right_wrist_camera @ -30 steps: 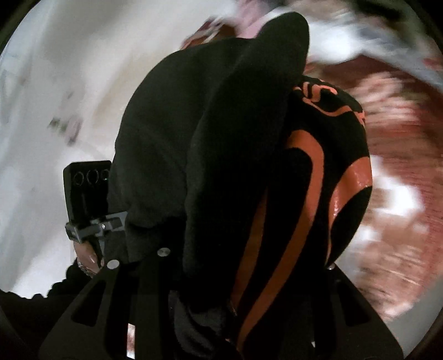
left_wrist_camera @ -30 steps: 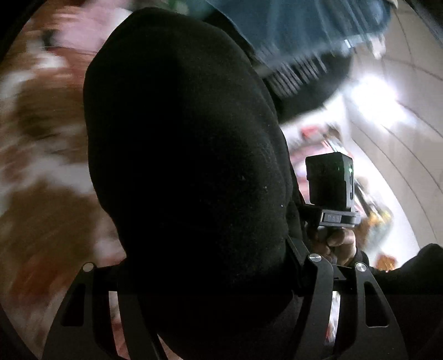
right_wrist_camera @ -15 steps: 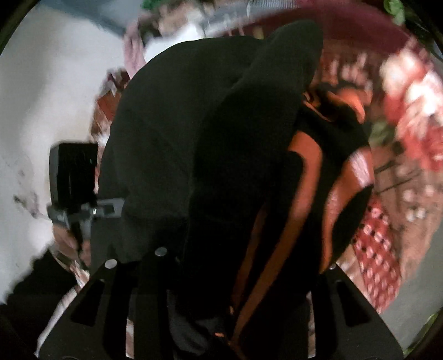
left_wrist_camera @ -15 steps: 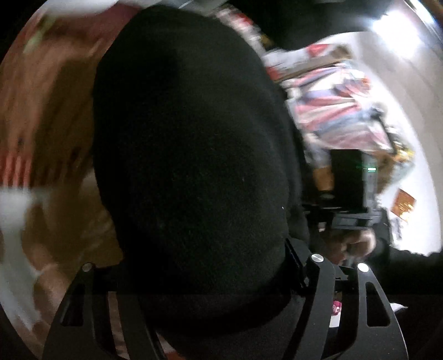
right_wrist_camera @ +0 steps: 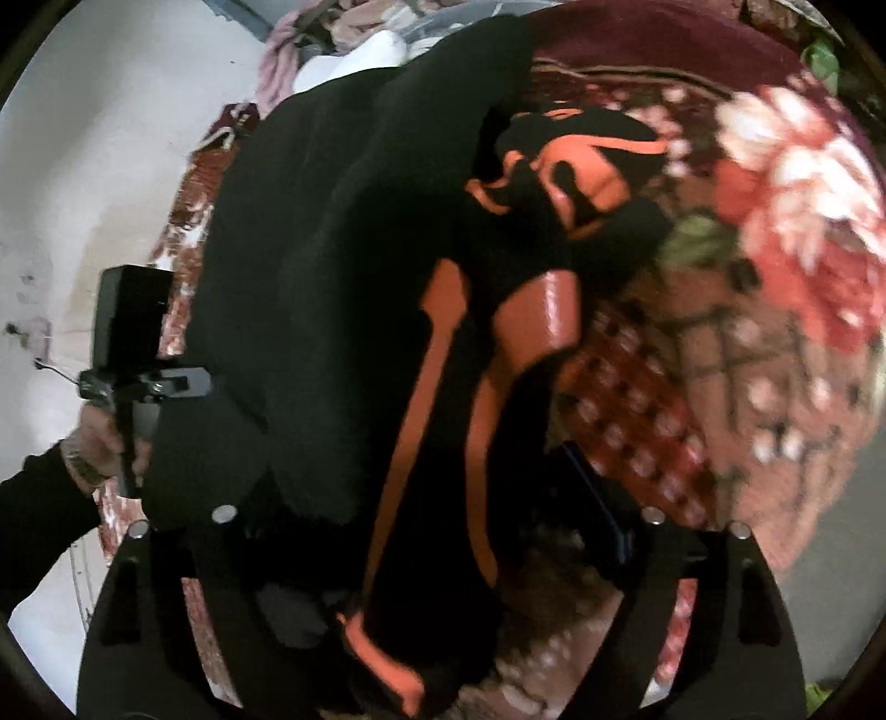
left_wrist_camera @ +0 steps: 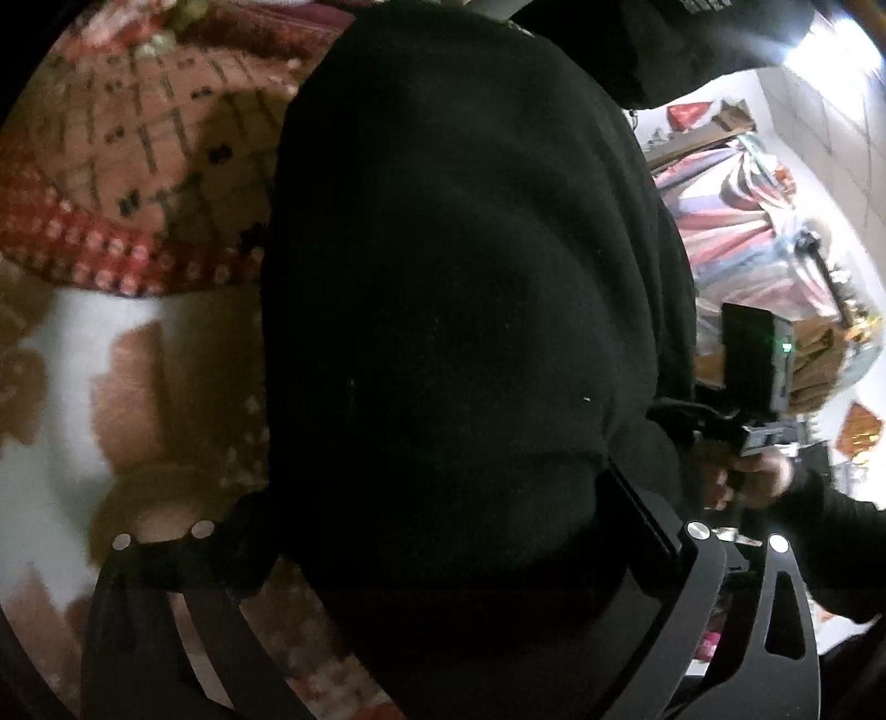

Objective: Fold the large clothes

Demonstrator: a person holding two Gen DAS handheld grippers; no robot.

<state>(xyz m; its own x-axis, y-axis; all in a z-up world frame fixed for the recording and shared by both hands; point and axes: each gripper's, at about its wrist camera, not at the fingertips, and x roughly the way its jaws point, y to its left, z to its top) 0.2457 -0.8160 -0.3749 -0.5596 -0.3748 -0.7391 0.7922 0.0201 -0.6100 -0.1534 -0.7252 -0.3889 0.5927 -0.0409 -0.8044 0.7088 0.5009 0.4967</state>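
A big black garment (left_wrist_camera: 470, 277) fills the left wrist view and lies over a floral bedspread. My left gripper (left_wrist_camera: 432, 531) has its jaws opening wide, with the black cloth bunched between them and slack. In the right wrist view the same garment (right_wrist_camera: 332, 249) shows its orange print (right_wrist_camera: 437, 360). My right gripper (right_wrist_camera: 437, 515) is also opening; the cloth lies between its fingers, and a gap shows beside the right pad. Each view shows the other gripper's black camera block (left_wrist_camera: 753, 376) (right_wrist_camera: 133, 332), held by a hand (right_wrist_camera: 94, 443).
A red, brown and white floral bedspread (left_wrist_camera: 138, 166) (right_wrist_camera: 775, 221) lies under the garment. Striped cloth (left_wrist_camera: 747, 221) is heaped at the right by a white wall. More clothes (right_wrist_camera: 343, 33) are piled at the far end, and a white wall (right_wrist_camera: 83, 138) stands to the left.
Both grippers have come down toward the bedspread with the garment. Their jaws have spread much wider. The cloth has sagged loose, and its orange print has slumped onto the bedspread.
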